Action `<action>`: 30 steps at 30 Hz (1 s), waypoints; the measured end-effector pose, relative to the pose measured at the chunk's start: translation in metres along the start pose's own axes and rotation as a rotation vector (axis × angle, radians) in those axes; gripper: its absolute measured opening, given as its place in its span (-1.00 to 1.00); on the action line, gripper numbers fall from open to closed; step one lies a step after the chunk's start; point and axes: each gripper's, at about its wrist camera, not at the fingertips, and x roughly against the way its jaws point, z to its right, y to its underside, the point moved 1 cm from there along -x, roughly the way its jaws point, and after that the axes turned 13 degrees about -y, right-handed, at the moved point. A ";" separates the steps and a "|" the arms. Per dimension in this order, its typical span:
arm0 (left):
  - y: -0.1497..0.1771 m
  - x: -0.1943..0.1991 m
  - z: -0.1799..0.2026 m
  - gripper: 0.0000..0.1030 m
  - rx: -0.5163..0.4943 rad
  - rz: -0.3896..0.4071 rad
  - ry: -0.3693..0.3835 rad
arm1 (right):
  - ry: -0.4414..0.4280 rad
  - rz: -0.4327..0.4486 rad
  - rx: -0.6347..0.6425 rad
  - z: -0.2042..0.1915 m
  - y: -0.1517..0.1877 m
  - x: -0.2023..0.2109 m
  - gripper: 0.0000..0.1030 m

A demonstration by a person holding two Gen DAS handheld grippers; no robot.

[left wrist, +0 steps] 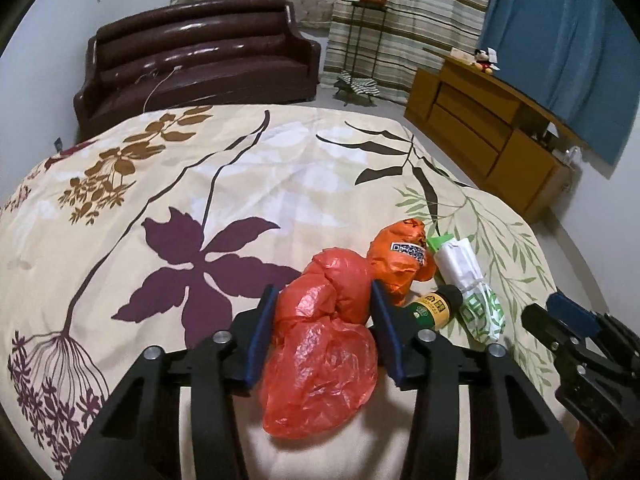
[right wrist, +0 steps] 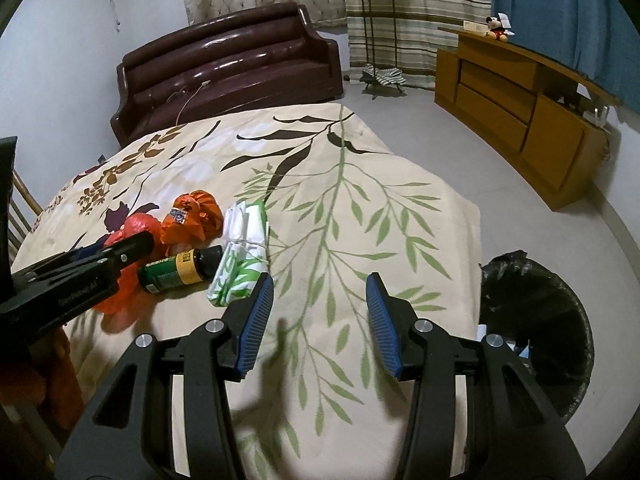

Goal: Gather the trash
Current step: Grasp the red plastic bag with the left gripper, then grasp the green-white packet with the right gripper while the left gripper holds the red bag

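A crumpled red plastic bag (left wrist: 326,336) lies on the floral bedspread (left wrist: 240,184), between the two blue pads of my left gripper (left wrist: 324,304), whose jaws stand wide around it; whether they press it is unclear. Beside it lie an orange bag with a QR label (left wrist: 402,258), a dark bottle with a yellow-green label (left wrist: 434,306) and a white-green packet (left wrist: 472,284). My right gripper (right wrist: 320,300) is open and empty above the bedspread's green leaf print, right of the packet (right wrist: 242,258). The bin with a black liner (right wrist: 548,320) stands on the floor at the right.
A dark leather sofa (left wrist: 200,60) stands beyond the bed. A wooden cabinet (left wrist: 492,132) runs along the right wall under a blue curtain. A plant stand (left wrist: 370,36) is by the striped curtain. Grey floor (right wrist: 460,152) lies between bed and cabinet.
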 end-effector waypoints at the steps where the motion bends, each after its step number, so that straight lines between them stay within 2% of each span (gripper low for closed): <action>1: 0.001 0.001 0.000 -0.14 -0.005 0.004 0.001 | -0.001 -0.002 0.003 -0.001 0.000 -0.001 -0.09; 10: 0.003 0.011 -0.021 -0.15 0.031 0.025 -0.010 | -0.019 -0.008 0.033 -0.021 -0.006 -0.012 -0.09; 15: 0.005 0.016 -0.038 -0.15 0.040 0.037 -0.041 | -0.029 -0.011 0.050 -0.032 -0.011 -0.020 -0.09; 22: 0.007 0.013 -0.057 -0.15 0.061 0.028 -0.064 | -0.032 -0.029 0.050 -0.038 -0.017 -0.034 -0.09; 30: 0.013 0.010 -0.063 -0.15 0.075 0.012 -0.051 | -0.025 -0.039 0.045 -0.037 -0.017 -0.040 -0.11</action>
